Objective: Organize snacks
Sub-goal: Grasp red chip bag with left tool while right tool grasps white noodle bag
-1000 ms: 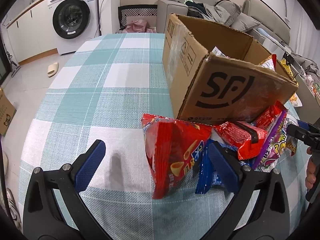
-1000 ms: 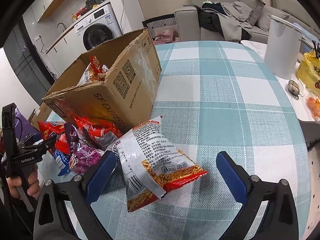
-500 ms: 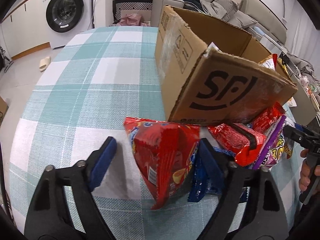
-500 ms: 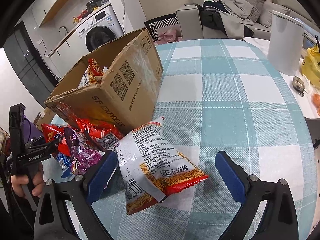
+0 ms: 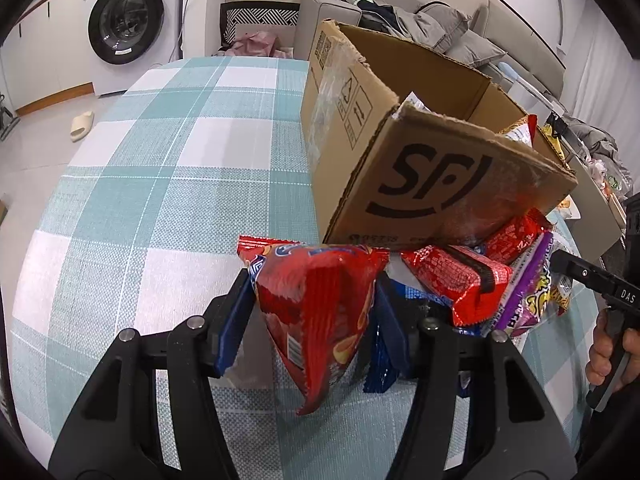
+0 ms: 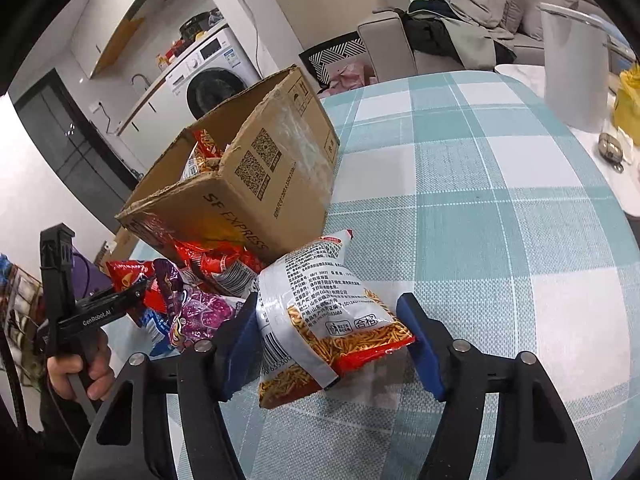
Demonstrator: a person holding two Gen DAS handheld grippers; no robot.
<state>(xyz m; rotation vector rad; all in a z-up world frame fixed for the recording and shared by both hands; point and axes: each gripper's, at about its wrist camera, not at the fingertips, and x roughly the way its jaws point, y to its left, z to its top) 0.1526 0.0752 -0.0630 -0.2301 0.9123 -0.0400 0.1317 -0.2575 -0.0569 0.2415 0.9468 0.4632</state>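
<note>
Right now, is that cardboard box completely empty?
No, the right-hand camera shows a snack packet sticking up inside the open cardboard box.

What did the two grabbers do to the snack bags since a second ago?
Both went from wide open to closing in. The left gripper now squeezes the red snack bag between its pads. The right gripper is closing around the white noodle snack bag; its left pad touches, the right pad is just reaching the bag's edge. The cardboard box, the pile of other snacks and the checked tablecloth stayed put.
</note>
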